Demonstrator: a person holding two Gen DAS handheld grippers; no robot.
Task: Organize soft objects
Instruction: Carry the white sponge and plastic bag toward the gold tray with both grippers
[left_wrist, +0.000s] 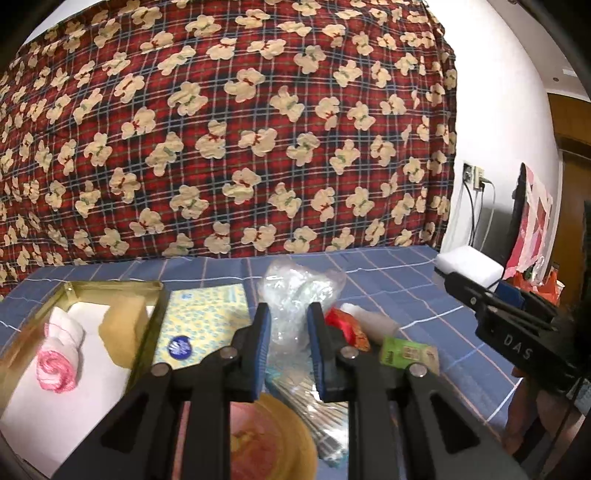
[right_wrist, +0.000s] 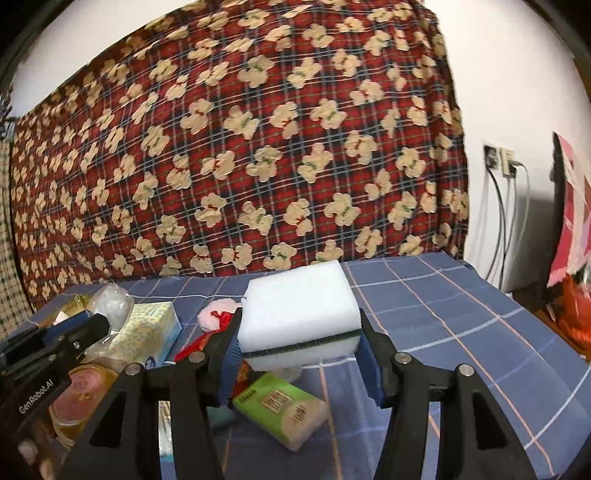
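My left gripper (left_wrist: 290, 310) is shut on a crumpled clear plastic bag (left_wrist: 295, 284), which bulges above the blue pads. To its left an open gold tin (left_wrist: 110, 286) holds a rolled pink-and-white cloth (left_wrist: 61, 354) and a yellow sponge (left_wrist: 123, 328). My right gripper (right_wrist: 300, 317) is shut on a white sponge block (right_wrist: 299, 306) with a dark green layer, lifted above the blue checked cloth (right_wrist: 443, 325). In the left wrist view the right gripper (left_wrist: 452, 280) comes in from the right with the sponge (left_wrist: 469, 266) at its tip. The right wrist view has the left gripper (right_wrist: 99, 323) and its bag (right_wrist: 110, 301) at the left.
A yellow-patterned tissue box (left_wrist: 207, 317), a red packet (left_wrist: 345, 325), a green tissue pack (right_wrist: 280, 406), a pink puff (right_wrist: 218, 314) and a round jar (right_wrist: 81, 391) lie on the cloth. A red bear-print blanket (left_wrist: 240, 129) rises behind. Wall sockets with cables (right_wrist: 498, 158) are on the right.
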